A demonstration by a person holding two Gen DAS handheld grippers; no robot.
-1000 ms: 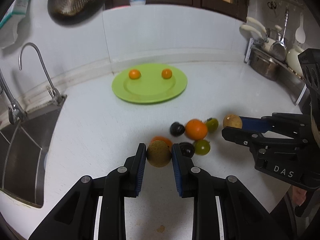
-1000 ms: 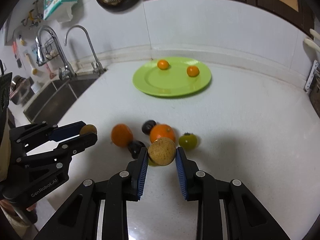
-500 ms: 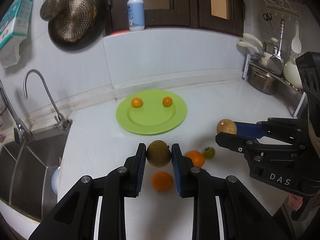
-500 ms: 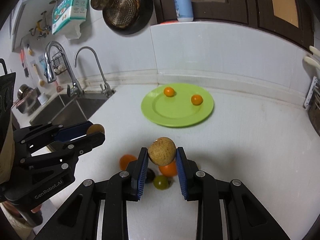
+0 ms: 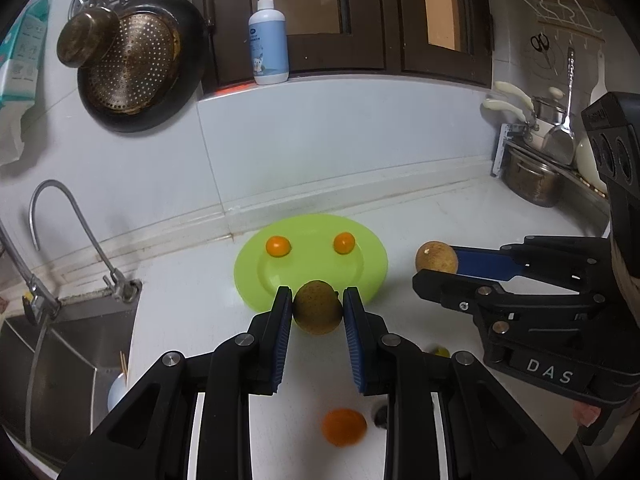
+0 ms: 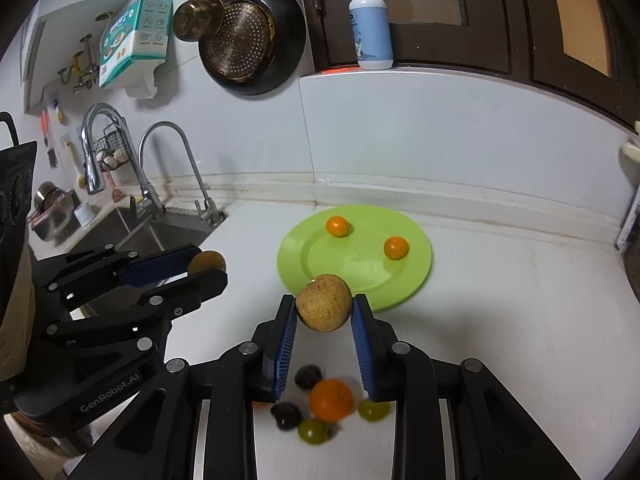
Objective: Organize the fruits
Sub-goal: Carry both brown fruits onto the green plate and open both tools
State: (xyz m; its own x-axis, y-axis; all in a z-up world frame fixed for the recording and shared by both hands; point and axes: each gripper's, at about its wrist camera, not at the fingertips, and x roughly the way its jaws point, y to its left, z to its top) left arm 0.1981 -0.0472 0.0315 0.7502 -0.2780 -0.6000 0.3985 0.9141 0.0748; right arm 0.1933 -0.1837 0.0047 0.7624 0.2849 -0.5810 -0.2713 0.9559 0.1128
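Note:
My left gripper (image 5: pixel 317 312) is shut on a round brown fruit (image 5: pixel 317 307) and holds it above the counter, near the front rim of the green plate (image 5: pixel 256 276). My right gripper (image 6: pixel 325 309) is shut on a second brown fruit (image 6: pixel 324 303) just short of the plate (image 6: pixel 292 264). Two small oranges (image 5: pixel 278 246) (image 5: pixel 344 242) lie at the back of the plate. Below the right gripper, on the counter, lie an orange (image 6: pixel 331 399), dark fruits (image 6: pixel 286 414) and green fruits (image 6: pixel 312 430). The right gripper (image 5: pixel 434 264) also shows in the left wrist view.
A sink (image 5: pixel 60 360) with a tap (image 5: pixel 72 236) lies to the left. Pots and utensils (image 5: pixel 532 176) stand at the far right. A pan (image 5: pixel 140 64) hangs on the wall and a soap bottle (image 5: pixel 268 36) stands on the ledge. Another orange (image 5: pixel 344 426) lies on the counter.
Both grippers have risen from the fruit pile and moved toward the green plate, each still holding its brown fruit. The loose fruits stay behind on the counter.

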